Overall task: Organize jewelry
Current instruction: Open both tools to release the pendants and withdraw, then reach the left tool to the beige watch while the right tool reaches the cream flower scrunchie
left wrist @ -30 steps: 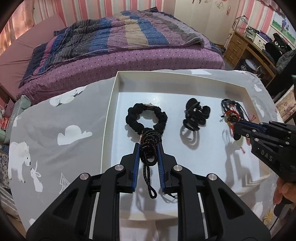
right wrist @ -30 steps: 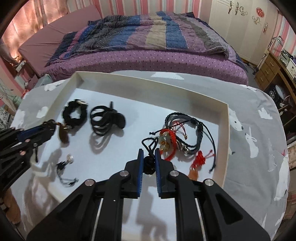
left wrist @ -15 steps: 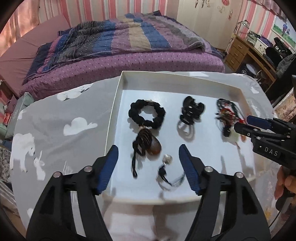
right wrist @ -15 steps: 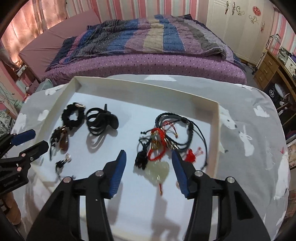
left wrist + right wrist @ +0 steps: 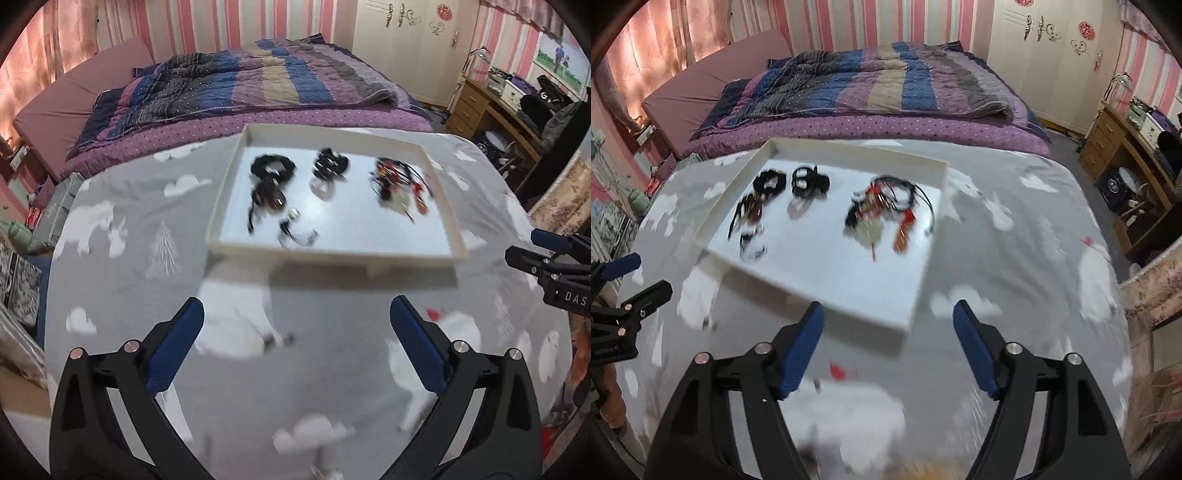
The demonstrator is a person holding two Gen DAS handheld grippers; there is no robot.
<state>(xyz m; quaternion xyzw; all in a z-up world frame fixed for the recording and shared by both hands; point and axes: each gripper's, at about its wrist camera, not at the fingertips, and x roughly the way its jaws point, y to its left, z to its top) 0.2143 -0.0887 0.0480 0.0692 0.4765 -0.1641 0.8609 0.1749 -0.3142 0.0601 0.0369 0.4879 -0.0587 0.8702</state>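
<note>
The left tongs (image 5: 295, 343) are opening wide and nothing is between the blue ribbed pads. The right tongs (image 5: 888, 345) are opening too, not so wide, and they also hold nothing. Both hang over the desk (image 5: 129, 295), on the near side of the tray (image 5: 332, 253), and touch none of the things.

The jewelry lies all inside the tray, in loose groups. At the left is a black scrunchie (image 5: 273, 168) with a dark corded pendant (image 5: 271, 199) just under it, and a small silver piece (image 5: 295, 229) nearer to the front wall. In the middle is a black clip (image 5: 330, 164). At the right is a tangle of red and black cords (image 5: 400, 182) with a pale pendant.

I judge that a placing step is just finished and the hands are free. The next move probably calls for a new target, perhaps the tangle, which needs a fine pinch on one cord.

The tray is white, shallow, rectangular and smooth. The desk cloth is soft grey with white bears and clouds. The cords look thin and limp.
</note>
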